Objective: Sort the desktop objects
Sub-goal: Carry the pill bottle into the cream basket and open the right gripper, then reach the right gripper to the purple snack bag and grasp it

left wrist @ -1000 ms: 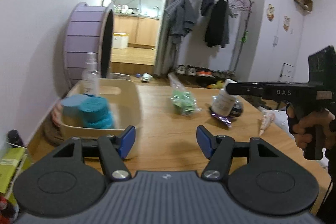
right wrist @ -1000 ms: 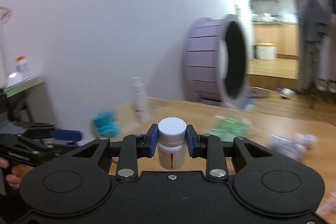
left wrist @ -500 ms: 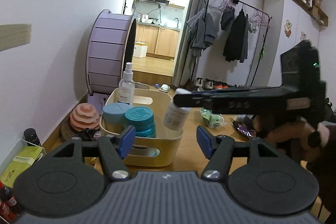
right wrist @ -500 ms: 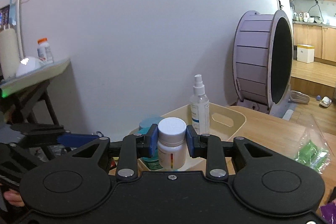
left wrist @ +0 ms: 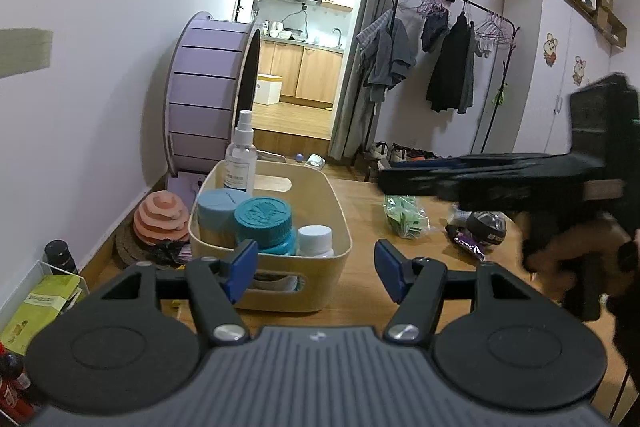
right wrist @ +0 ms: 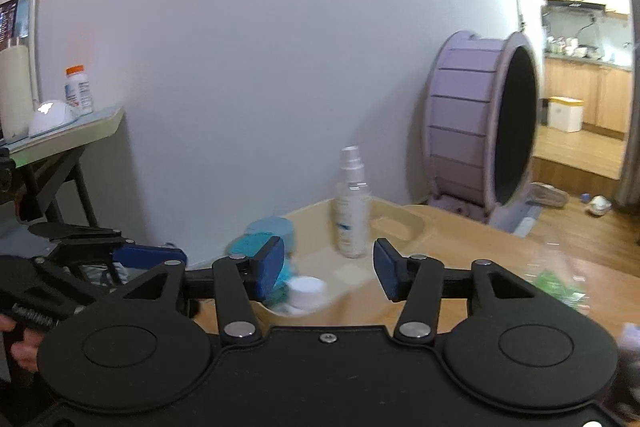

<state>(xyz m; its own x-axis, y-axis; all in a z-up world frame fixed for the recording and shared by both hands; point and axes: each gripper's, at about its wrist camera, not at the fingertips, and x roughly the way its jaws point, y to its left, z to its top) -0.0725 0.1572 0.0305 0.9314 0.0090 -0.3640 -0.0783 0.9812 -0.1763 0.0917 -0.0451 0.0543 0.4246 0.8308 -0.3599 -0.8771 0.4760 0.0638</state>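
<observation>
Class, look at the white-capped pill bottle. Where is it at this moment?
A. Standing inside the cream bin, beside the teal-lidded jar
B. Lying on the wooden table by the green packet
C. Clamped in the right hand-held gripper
A: the white-capped pill bottle stands inside the cream bin, next to the teal-lidded jar, and the right hand-held gripper is open and empty.

White-capped bottle (right wrist: 306,290) and green packet (right wrist: 558,287) are motion-blurred.
</observation>
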